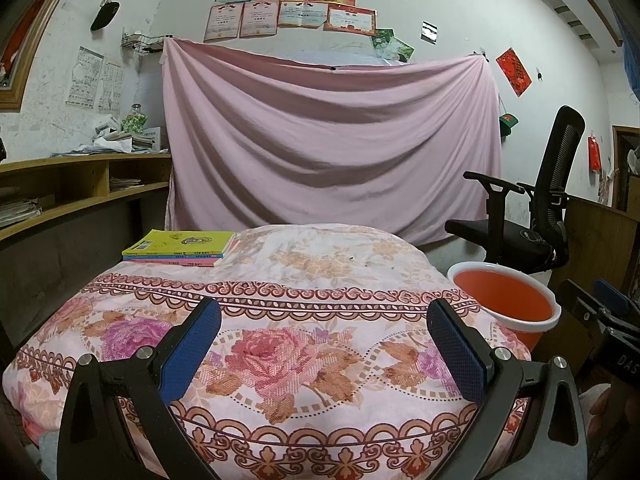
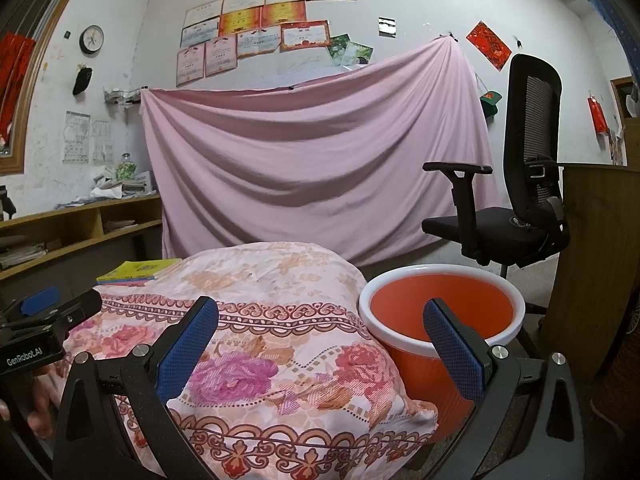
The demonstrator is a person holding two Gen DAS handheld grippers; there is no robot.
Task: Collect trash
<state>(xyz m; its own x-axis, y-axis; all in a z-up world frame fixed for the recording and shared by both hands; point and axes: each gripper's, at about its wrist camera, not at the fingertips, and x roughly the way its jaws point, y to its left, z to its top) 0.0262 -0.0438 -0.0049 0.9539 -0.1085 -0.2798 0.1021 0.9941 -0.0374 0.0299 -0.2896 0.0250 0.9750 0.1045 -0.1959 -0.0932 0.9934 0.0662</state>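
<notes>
Both claws stand wide and hold nothing. The left claw (image 1: 324,344) hovers over the flowered quilt (image 1: 280,320), which lies in a rounded heap, and the right claw (image 2: 320,344) hangs over the quilt's right corner and the near rim of the orange bin (image 2: 440,312), which stands just beside the quilt on its right. The bin's inside looks bare as far as the views reach.

No clear piece of trash shows. A few small dark specks (image 1: 352,258) sit on the pale far part of the quilt, too small to tell whether they are litter or marks in the cloth. A stack of books (image 1: 180,250) rests at the quilt's far left edge and should be left alone.

The step in hand seems to be the search. It would go best by sweeping each camera slowly across the folds, then coming down on a speck from above with the claw narrowed, so the pads (image 1: 192,352) pinch the scrap and not the fabric, and carrying it right to the bin.
</notes>
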